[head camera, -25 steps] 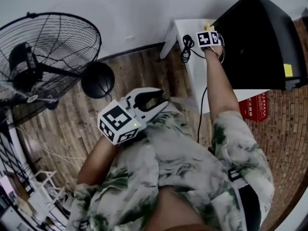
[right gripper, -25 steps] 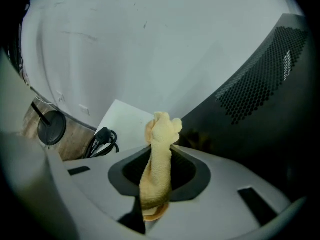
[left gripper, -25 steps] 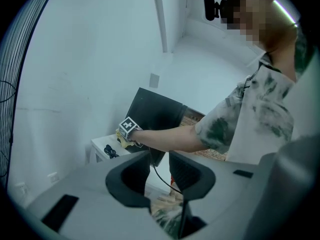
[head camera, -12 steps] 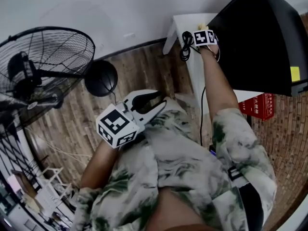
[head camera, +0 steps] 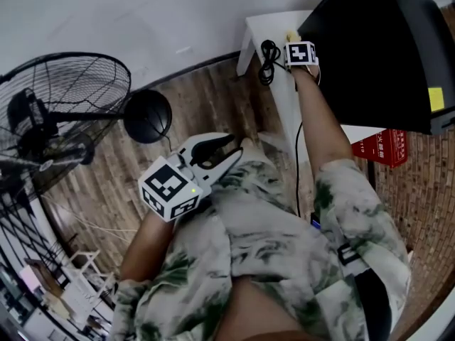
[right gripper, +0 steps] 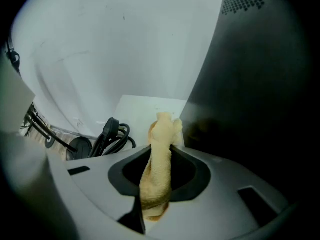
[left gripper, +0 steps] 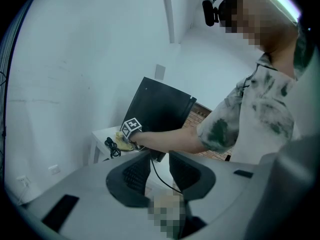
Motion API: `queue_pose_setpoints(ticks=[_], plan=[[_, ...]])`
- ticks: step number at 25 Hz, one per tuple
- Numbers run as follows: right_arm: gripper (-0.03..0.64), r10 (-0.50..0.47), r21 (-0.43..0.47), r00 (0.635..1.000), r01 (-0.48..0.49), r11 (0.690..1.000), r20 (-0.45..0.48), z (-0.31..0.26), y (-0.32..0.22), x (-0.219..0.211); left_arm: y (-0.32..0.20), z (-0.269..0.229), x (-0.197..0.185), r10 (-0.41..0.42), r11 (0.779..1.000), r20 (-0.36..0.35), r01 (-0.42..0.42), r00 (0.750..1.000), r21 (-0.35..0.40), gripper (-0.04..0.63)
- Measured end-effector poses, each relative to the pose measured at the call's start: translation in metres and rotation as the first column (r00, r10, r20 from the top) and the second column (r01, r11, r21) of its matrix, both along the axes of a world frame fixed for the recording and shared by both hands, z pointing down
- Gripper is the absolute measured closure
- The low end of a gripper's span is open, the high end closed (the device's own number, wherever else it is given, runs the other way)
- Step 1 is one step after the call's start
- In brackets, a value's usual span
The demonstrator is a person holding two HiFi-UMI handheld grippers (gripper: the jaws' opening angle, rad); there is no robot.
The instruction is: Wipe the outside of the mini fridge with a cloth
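Clamping a yellow cloth [right gripper: 163,128] beside the black mini fridge [right gripper: 260,84], right hand-held gripper [right gripper: 158,156], left hand-held gripper [left gripper: 160,168] parted, empty

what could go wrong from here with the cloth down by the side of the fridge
1. The coiled cable lies on the white table close beside the cloth. A sideways stroke might snag or drag it.
2. The cloth is bunched narrow in the right tool, so the tool's hard tips could rub the mini fridge instead of fabric.
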State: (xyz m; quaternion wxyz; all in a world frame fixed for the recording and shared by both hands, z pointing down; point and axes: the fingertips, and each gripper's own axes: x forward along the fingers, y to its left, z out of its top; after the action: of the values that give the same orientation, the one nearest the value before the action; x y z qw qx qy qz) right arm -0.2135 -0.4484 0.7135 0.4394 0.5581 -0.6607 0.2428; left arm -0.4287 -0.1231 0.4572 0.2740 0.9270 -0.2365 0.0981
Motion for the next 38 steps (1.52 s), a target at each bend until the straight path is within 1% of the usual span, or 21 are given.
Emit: queue_pose_setpoints(ticks=[2,4,5,7,8,11,14,19,24,28,31,34,38], plan=[[0.52,-0.033,0.049,0.998,0.03,0.998,0.053,-0.009,-0.002,-0.01,0.002,0.0,0.001,0.007,1.0,-0.003,-0.007,1.0,-0.003,0.476],[0.52,-0.006,0.063,1.0,0.004,0.998,0.019,-0.017,0.007,0.002,0.007,0.0,0.003,0.018,1.0,-0.013,-0.018,1.0,-0.006,0.477],[0.52,-0.003,0.07,1.0,0.001,0.998,0.03,-0.02,0.012,0.002,0.009,-0.001,0.004,0.024,1.0,-0.015,-0.024,1.0,-0.004,0.477],[0.52,-0.03,0.112,0.995,0.019,0.994,0.092,-0.027,0.016,-0.01,0.014,-0.001,0.002,0.038,0.999,-0.015,-0.038,0.999,0.003,0.477],[0.52,-0.034,0.135,0.995,0.02,0.991,0.099,-0.033,0.019,-0.011,0.017,-0.002,0.001,0.046,0.999,-0.016,-0.046,0.999,0.007,0.476],[0.52,0.0,0.163,0.997,-0.013,0.987,0.076,-0.048,0.041,0.001,0.026,-0.003,-0.001,0.076,0.997,-0.02,-0.075,0.997,0.017,0.477],[0.52,0.012,0.171,0.996,-0.026,0.985,0.085,-0.06,0.069,0.002,0.039,-0.004,-0.003,0.104,0.994,-0.021,-0.103,0.994,0.029,0.477],[0.52,0.024,0.174,0.993,-0.043,0.984,0.112,-0.07,0.129,0.006,0.065,-0.008,-0.002,0.165,0.986,-0.027,-0.164,0.986,0.04,0.477],[0.52,0.043,0.192,0.99,-0.068,0.979,0.133,-0.078,0.201,0.01,0.097,-0.015,-0.003,0.239,0.969,-0.032,-0.236,0.971,0.073,0.477],[0.52,0.071,0.19,0.987,-0.098,0.977,0.144,-0.082,0.266,0.013,0.121,-0.018,-0.005,0.294,0.953,-0.067,-0.288,0.953,0.092,0.477],[0.52,0.083,0.194,0.98,-0.118,0.974,0.181,-0.085,0.315,0.019,0.141,-0.018,0.005,0.344,0.937,-0.089,-0.336,0.935,0.092,0.477],[0.52,0.062,0.206,0.969,-0.113,0.972,0.24,-0.1,0.362,0.023,0.16,-0.017,0.025,0.379,0.924,-0.092,-0.371,0.921,0.093,0.477],[0.52,-0.022,0.218,0.948,-0.05,0.975,0.317,-0.116,0.42,0.032,0.183,-0.013,0.056,0.384,0.922,-0.076,-0.377,0.92,0.089,0.479]])
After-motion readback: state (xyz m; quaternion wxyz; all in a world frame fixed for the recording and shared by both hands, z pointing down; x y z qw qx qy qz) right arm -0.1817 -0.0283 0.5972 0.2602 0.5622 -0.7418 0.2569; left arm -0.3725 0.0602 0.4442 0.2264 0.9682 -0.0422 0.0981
